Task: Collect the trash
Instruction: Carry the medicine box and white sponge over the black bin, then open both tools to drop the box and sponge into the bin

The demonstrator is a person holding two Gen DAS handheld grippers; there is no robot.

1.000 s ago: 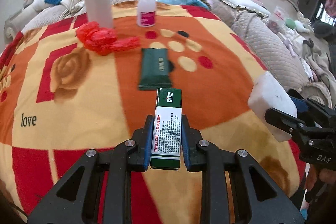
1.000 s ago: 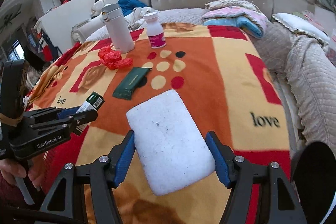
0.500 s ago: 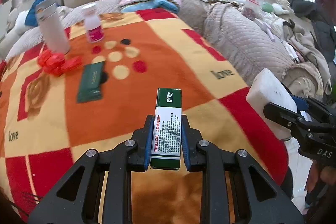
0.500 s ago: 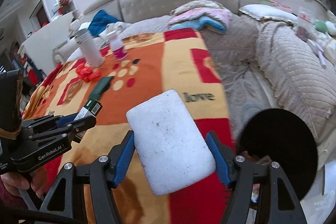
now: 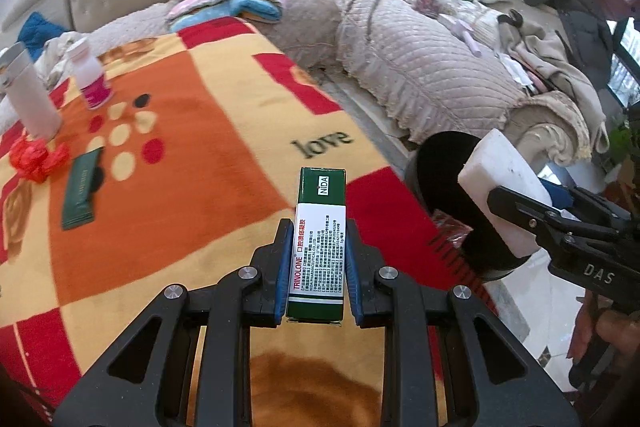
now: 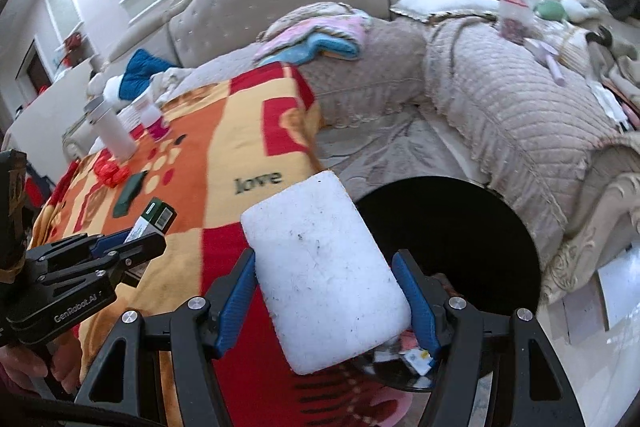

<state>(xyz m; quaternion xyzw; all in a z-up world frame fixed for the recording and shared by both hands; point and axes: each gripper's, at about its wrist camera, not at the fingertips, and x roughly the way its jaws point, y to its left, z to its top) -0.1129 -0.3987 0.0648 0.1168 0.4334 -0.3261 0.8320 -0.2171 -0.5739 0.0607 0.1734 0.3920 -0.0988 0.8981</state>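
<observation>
While the left tool [image 5: 319, 259] clamped a green-and-white medicine box [image 5: 319, 243] above the blanket [image 5: 208, 131], right tool [image 6: 326, 301] gripped a white foam block [image 6: 320, 275], over the black bin [image 6: 452, 223].

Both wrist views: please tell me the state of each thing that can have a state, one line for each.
Left gripper: shut on green box.
Green box: held, off the blanket.
Right gripper: shut on foam block.
Foam block: held at the bin's rim.
Bin: open, trash inside.
Pill bottle: upright, capped.
Flask: upright, closed.
Red bag: crumpled.
Green pouch: lying flat.
</observation>
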